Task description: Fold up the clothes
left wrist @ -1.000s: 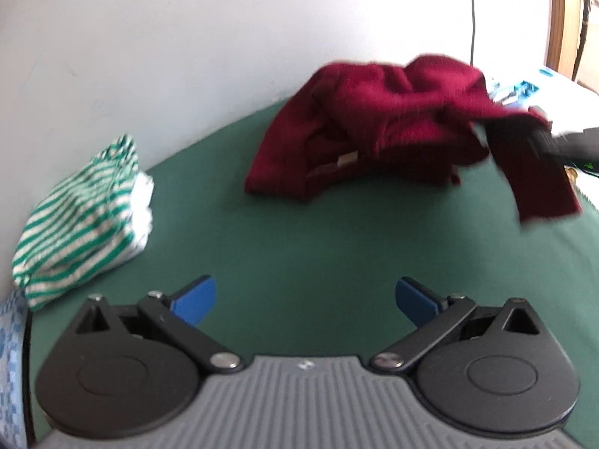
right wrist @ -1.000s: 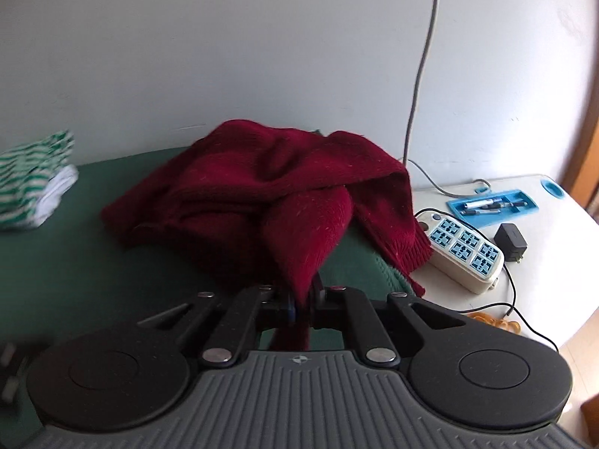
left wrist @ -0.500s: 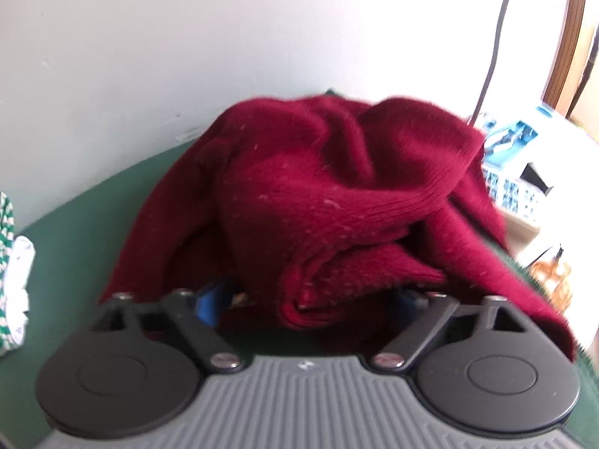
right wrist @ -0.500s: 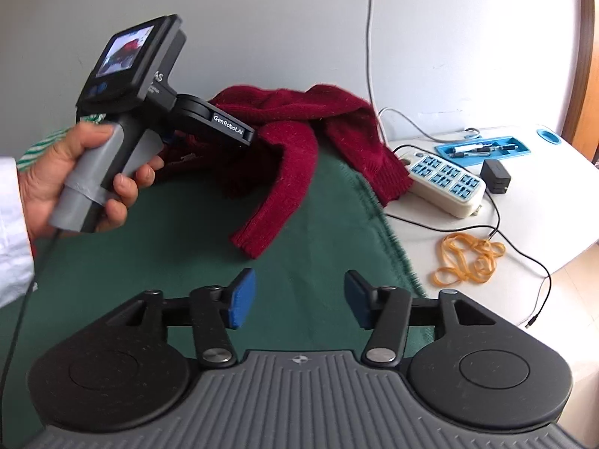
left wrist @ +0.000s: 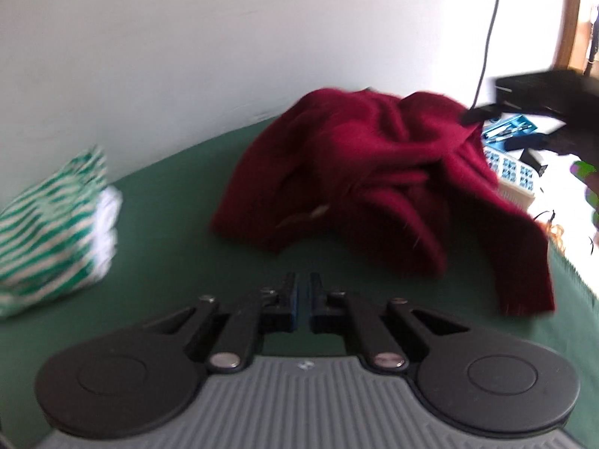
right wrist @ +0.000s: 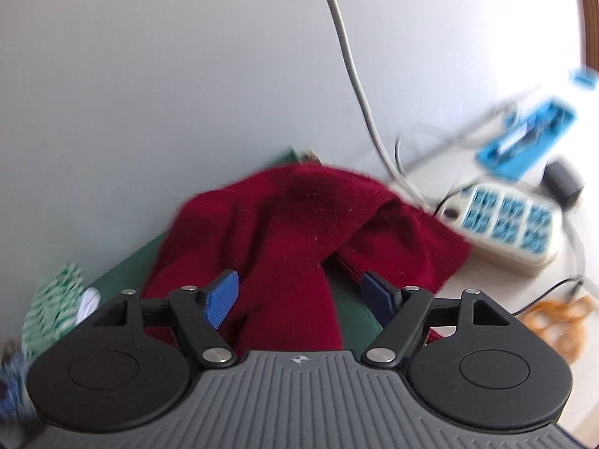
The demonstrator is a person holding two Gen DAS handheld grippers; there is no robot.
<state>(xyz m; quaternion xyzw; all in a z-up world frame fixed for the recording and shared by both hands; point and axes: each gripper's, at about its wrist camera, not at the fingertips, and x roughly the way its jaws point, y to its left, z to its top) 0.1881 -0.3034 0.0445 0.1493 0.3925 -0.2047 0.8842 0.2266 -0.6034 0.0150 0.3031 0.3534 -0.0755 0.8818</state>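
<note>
Left wrist view: your left gripper [left wrist: 302, 292] is pressed together with nothing between its jaws, poised over bare green cloth [left wrist: 179, 254]. That green cloth covers the work surface and runs ahead to a plain white wall [left wrist: 187, 37].

Item 1: maroon sweater [left wrist: 382, 172], crumpled in a heap ahead and slightly right of your left gripper, on the green cloth, with one sleeve trailing toward the cloth's right edge. A pale tag shows at its near side; any writing on it is too blurred to read.

Item 2: green-and-white striped garment [left wrist: 52, 232], folded, far to the left, with white fabric stacked under it.

Item 3: your other tool's dark body at the upper right edge, blurred.

Right wrist view: your right gripper [right wrist: 301, 297] is spread wide, blue pads [right wrist: 221, 297] showing, and a sleeve of the maroon sweater [right wrist: 295, 232] lies between the jaws without being pinched. The rest of the sweater rises just ahead, up against the wall.

Item 4: white tabletop [right wrist: 524, 292] to the right of the green cloth [right wrist: 123, 273].

Item 5: white power strip [right wrist: 501, 220] with blue sockets, ahead and right, the sweater's edge just beside it.

Item 6: blue tray [right wrist: 524, 142] farther right; contents too blurred to name.

Item 7: black adapter [right wrist: 563, 183], orange rubber bands [right wrist: 558, 318], and a grey cable [right wrist: 352, 71] running up the wall.

No legible lettering anywhere.
</note>
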